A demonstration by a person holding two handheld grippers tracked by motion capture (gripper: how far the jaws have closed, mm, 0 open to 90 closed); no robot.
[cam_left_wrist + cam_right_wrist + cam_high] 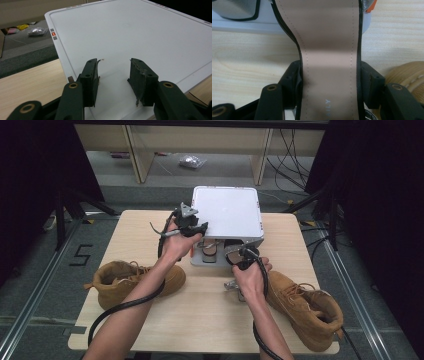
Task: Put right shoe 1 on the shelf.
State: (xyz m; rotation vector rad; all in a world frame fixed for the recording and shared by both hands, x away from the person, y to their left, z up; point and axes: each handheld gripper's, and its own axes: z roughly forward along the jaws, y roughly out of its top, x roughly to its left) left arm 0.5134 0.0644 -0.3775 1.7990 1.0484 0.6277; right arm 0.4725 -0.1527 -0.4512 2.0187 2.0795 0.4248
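A white flat-topped box (227,212) stands at the table's far middle, with a grey open shelf (199,261) under it. My left gripper (196,231) hovers at the box's left front corner. In the left gripper view its jaws (113,75) stand open above the white top (140,32), with nothing between them. My right gripper (239,254) is at the front of the shelf. It (329,82) is shut on a black-edged shoe with a beige insole (327,37), the pads pressing on both sides of the sole. A silver heel (231,284) pokes out beside my right hand.
One tan boot (125,277) lies on its side at the left, another (305,302) at the right front, close to my right hand. A second shoe (210,249) sits in the shelf. Bare wood (200,315) runs between my forearms.
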